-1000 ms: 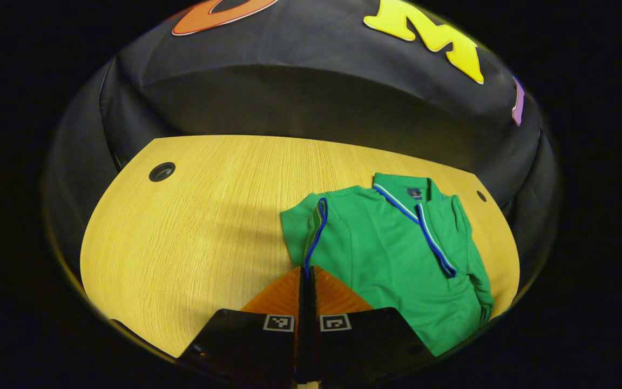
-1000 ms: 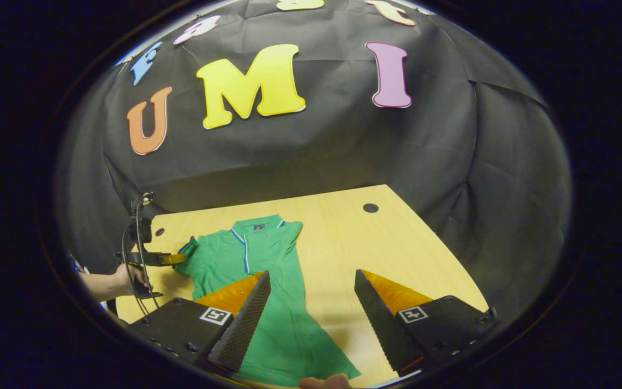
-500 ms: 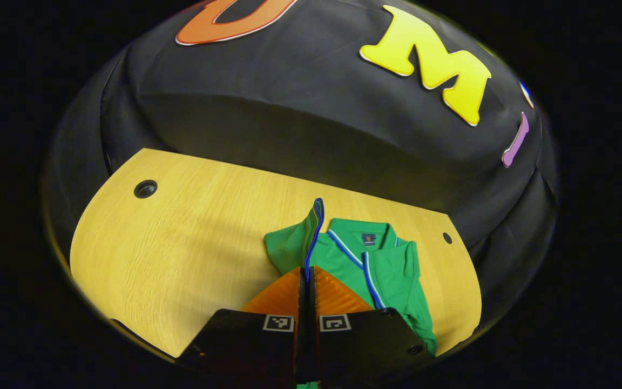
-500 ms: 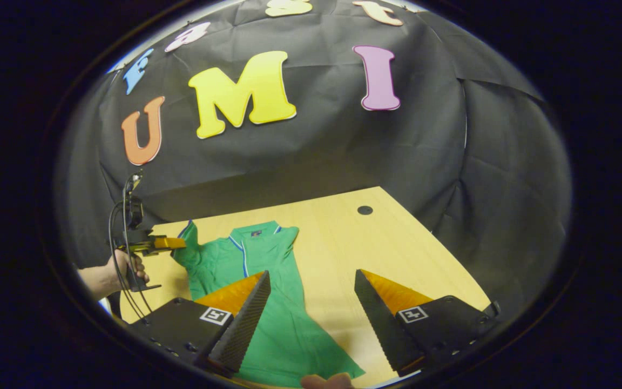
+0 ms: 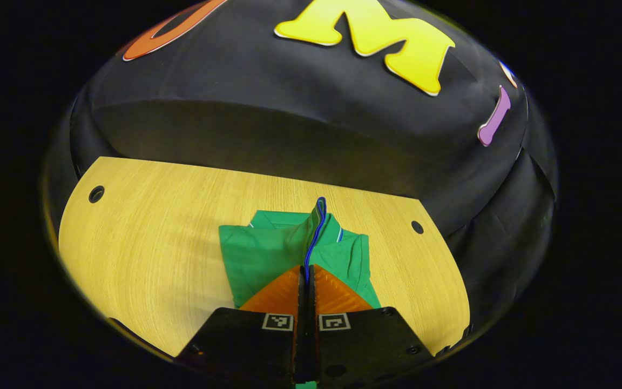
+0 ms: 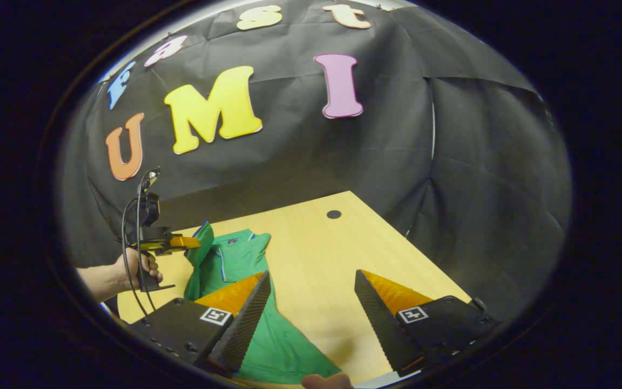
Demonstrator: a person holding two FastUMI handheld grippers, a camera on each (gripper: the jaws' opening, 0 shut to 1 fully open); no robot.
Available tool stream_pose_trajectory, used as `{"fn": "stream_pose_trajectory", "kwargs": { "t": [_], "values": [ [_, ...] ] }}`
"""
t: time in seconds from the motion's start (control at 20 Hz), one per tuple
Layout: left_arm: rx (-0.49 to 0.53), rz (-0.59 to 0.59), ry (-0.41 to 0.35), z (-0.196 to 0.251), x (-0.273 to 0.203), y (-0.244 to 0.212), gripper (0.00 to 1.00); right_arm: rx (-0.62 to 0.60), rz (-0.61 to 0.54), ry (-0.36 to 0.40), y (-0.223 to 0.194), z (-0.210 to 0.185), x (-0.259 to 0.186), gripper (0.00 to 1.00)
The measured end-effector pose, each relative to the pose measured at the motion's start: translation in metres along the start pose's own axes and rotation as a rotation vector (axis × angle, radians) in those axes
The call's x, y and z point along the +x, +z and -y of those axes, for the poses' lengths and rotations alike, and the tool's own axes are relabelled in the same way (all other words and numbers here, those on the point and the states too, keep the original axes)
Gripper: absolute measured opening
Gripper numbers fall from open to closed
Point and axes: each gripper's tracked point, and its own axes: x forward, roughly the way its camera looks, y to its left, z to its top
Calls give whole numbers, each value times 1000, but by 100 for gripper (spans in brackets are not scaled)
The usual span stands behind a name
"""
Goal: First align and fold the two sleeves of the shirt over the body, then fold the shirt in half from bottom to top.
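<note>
A green polo shirt (image 5: pixel 259 254) with blue-and-white trim lies on the wooden table (image 5: pixel 154 227). My left gripper (image 5: pixel 306 281) is shut on the shirt's left sleeve (image 5: pixel 315 227), which stands lifted above the body with its blue hem pointing up. In the right gripper view the shirt (image 6: pixel 268 335) runs toward me, and the left gripper (image 6: pixel 195 242) holds the raised sleeve (image 6: pixel 203 246) over it, with a hand (image 6: pixel 141 267) on its handle. My right gripper (image 6: pixel 311 278) hangs open above the table, to the right of the shirt's lower part, with nothing between its fingers.
The table has round cable holes (image 5: pixel 96 194) (image 5: pixel 417 227) (image 6: pixel 333 214) near its back corners. Black cloth walls close in behind and to the right. Bare wood (image 6: pixel 322 254) lies right of the shirt. A fingertip (image 6: pixel 324 381) shows at the bottom edge.
My left gripper has lifted the sleeve off the table and carried it inward over the shirt's body. The right gripper has stayed open and shifted slightly rightward.
</note>
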Motion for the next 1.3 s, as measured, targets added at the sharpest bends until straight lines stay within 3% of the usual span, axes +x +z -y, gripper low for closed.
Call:
{"fn": "stream_pose_trajectory", "kwargs": {
  "t": [0.2, 0.25, 0.3, 0.45, 0.9, 1.1, 1.15, 1.3],
  "values": [
    [-8, -37, 24, 23, 18, -20, 7, 32, 3, -17, 3, 22, -2, 96],
    [-11, -38, 37, 24, 18, -23, 2, 32, 3, -13, 4, 24, -2, 96],
    [-12, -39, 43, 27, 18, -26, 34, 31, 5, -6, 4, 24, -1, 96],
    [-6, -23, 98, 18, 6, -28, 97, 8, 9, 32, 7, 19, 3, 96],
    [40, 115, 170, -13, -88, -15, 98, -154, 12, 214, 8, -28, 18, 96],
    [70, 131, 215, -31, -141, -36, 100, -209, -24, 284, -6, -41, 25, 96],
    [84, 131, 215, -34, -152, -43, 98, -216, -43, 295, -11, -42, 27, 92],
    [134, 111, 197, -43, -187, -70, 98, -261, -98, 301, -34, -38, 29, 96]
  ]
}}
